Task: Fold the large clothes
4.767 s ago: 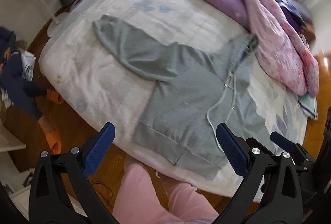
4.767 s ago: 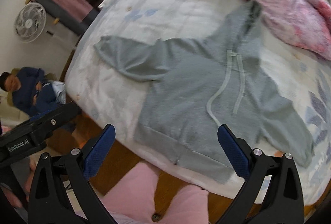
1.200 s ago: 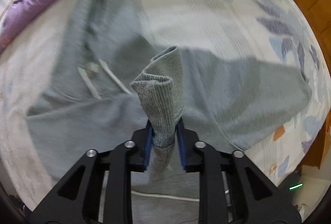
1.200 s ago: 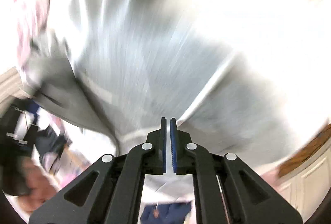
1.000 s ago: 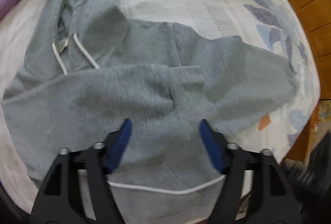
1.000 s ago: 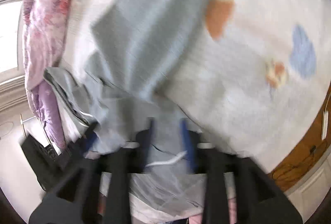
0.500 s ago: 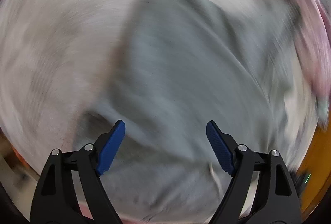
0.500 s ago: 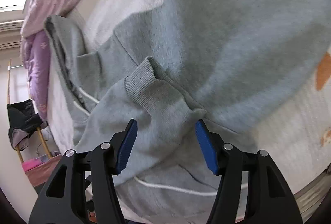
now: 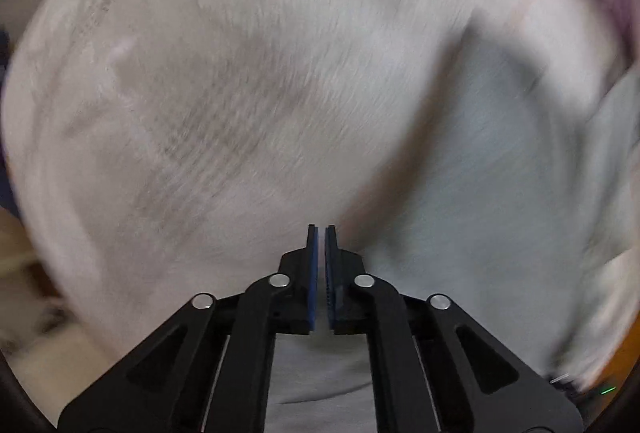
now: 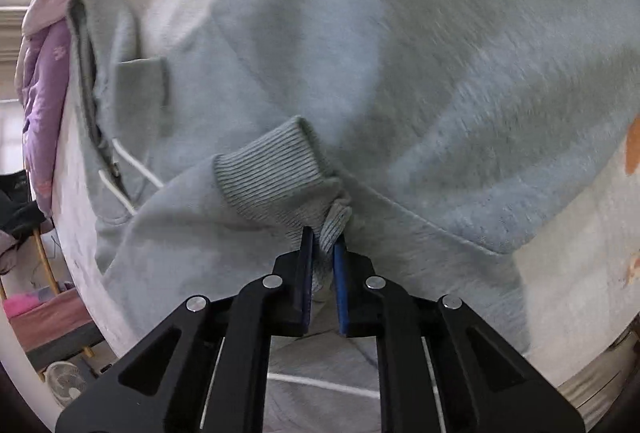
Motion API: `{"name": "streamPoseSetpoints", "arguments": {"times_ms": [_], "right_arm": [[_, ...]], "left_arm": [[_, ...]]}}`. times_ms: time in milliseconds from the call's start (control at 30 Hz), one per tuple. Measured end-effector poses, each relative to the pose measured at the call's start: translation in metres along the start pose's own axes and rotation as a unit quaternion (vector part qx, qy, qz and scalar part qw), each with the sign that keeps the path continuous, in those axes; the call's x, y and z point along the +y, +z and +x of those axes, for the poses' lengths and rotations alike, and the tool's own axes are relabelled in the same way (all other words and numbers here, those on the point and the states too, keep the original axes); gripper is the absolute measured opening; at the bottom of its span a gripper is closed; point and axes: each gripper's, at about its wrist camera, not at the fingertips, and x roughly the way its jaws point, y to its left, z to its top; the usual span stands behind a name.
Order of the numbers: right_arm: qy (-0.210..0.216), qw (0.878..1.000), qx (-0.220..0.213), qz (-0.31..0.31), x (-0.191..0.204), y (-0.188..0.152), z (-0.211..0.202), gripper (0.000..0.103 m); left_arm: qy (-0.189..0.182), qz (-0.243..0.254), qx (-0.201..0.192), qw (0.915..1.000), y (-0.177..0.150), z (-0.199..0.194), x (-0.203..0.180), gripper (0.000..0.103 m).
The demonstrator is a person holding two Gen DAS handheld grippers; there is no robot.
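Right wrist view: the right gripper (image 10: 322, 239) has just closed and pinches the ribbed cuff (image 10: 272, 177) of the grey hoodie (image 10: 420, 73), which lies spread on the bed sheet (image 10: 580, 241) with a purple quilt (image 10: 44, 89) beyond. Left wrist view, blurred: the left gripper (image 9: 321, 233) has just closed, clenched with nothing visible between its pads, at the hoodie's edge.
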Motion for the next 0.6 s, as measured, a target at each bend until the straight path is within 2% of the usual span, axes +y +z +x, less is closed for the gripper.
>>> {"name": "streamPoseSetpoints", "arguments": {"times_ms": [33, 67, 100, 133, 167, 200, 267, 333, 367, 400, 433, 467, 533, 600], "right_arm": [[0.0, 1.0, 0.005, 0.007, -0.001, 0.001, -0.001, 0.019], [-0.015, 1.0, 0.013, 0.015, -0.001, 0.002, -0.005, 0.042], [-0.044, 0.999, 0.01, 0.018, -0.001, 0.003, -0.014, 0.05], [-0.049, 0.999, -0.003, 0.013, -0.002, 0.002, -0.024, 0.051], [-0.045, 0.999, -0.02, 0.001, 0.0, 0.002, -0.034, 0.051], [-0.037, 0.998, -0.037, -0.019, 0.004, 0.001, -0.046, 0.049], [-0.024, 0.996, -0.062, -0.059, 0.015, 0.0, -0.062, 0.037], [0.001, 0.994, -0.068, -0.091, 0.027, 0.002, -0.068, 0.034], [0.027, 0.991, -0.064, -0.111, 0.036, 0.005, -0.066, 0.027], [0.036, 0.989, -0.057, -0.132, 0.046, 0.008, -0.06, 0.023], [0.026, 0.987, -0.047, -0.151, 0.055, 0.011, -0.051, 0.017], [0.018, 0.986, -0.041, -0.162, 0.061, 0.013, -0.041, 0.012], [0.004, 0.987, -0.014, -0.16, 0.065, 0.024, -0.013, 0.006], [-0.006, 0.989, -0.009, -0.148, 0.061, 0.031, 0.006, 0.0]], "left_arm": [[0.012, 0.017, 0.006, 0.9998, -0.002, 0.001, -0.002, 0.023], [0.015, 0.034, -0.007, 0.9993, -0.006, -0.006, -0.002, 0.029], [0.017, 0.042, -0.019, 0.9988, -0.009, -0.013, -0.001, 0.046], [0.026, 0.056, -0.037, 0.9974, -0.014, -0.026, 0.002, 0.056], [0.025, 0.063, -0.043, 0.9968, -0.016, -0.035, 0.005, 0.056], [0.015, 0.069, -0.048, 0.9964, -0.016, -0.046, 0.005, 0.056], [-0.009, 0.082, -0.071, 0.9941, -0.014, -0.063, 0.003, 0.054], [-0.023, 0.109, -0.102, 0.9886, -0.002, -0.079, -0.011, 0.039], [-0.034, 0.116, -0.108, 0.9868, 0.003, -0.081, -0.018, 0.037], [-0.048, 0.117, -0.111, 0.9857, 0.013, -0.081, -0.028, 0.03], [-0.059, 0.115, -0.113, 0.9852, 0.02, -0.079, -0.038, 0.021], [-0.068, 0.11, -0.115, 0.9849, 0.026, -0.075, -0.049, 0.018], [-0.073, 0.104, -0.124, 0.9842, 0.033, -0.061, -0.076, 0.016], [-0.065, 0.108, -0.119, 0.9848, 0.051, -0.042, -0.1, 0.012]]}}
